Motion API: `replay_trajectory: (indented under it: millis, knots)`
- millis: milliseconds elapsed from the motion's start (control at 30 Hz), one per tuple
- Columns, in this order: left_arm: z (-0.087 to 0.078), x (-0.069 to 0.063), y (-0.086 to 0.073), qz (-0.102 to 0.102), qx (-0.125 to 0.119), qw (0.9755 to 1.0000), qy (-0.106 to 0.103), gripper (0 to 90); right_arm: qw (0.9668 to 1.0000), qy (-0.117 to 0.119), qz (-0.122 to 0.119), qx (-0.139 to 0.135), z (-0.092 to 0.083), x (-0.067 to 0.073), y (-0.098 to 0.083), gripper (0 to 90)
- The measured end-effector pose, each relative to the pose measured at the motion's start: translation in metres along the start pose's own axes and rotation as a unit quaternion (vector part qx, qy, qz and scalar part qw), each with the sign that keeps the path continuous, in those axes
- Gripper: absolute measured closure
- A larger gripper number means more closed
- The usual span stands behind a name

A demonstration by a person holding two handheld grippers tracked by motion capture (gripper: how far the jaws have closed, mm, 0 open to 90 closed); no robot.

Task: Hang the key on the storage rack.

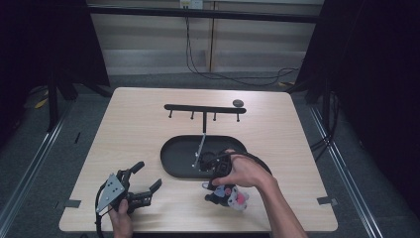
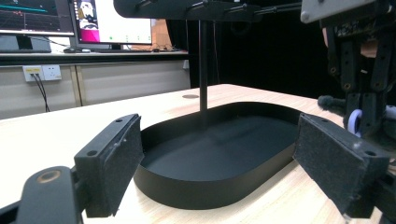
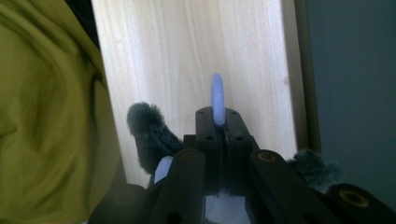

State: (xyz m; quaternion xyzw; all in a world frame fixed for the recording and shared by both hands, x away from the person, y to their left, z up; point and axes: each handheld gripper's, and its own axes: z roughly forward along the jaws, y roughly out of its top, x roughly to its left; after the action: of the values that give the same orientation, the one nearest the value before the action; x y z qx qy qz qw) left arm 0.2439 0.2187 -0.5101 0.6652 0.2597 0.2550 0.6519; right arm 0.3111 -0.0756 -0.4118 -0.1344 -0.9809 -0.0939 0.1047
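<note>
A dark grey plush toy with pink and white parts lies on the table just in front of the black oval tray. It carries a pale blue ring. My right gripper points down over the toy, and in the right gripper view the right gripper is shut on that ring, with a fuzzy ear beside the jaws. My left gripper rests near the table's front left, open and holding nothing. In its own view the left gripper faces the tray, with the ring at the right.
A black T-shaped rack with several hooks rises from the tray on a thin pole. A small dark disc lies at the back right. Yellow-green cloth fills the left of the right gripper view. Monitors stand beyond the table.
</note>
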Motion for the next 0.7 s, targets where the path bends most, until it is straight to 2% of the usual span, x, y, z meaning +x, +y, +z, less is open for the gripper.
replay_trajectory:
  millis: [133,367,700]
  knots:
    - [0.000,0.000,0.000,0.000,0.000,1.0000,0.000,15.4,0.9999,-0.011,0.006,-0.005,-0.009,0.000,-0.003,87.6]
    - [0.000,0.000,0.000,0.002,0.001,1.0000,-0.002,15.4,0.9996,-0.014,0.004,-0.023,-0.026,0.000,-0.010,87.6]
    - [0.000,0.000,0.000,0.000,-0.001,1.0000,0.000,15.4,0.9991,-0.024,0.005,-0.034,-0.044,0.004,-0.015,87.6]
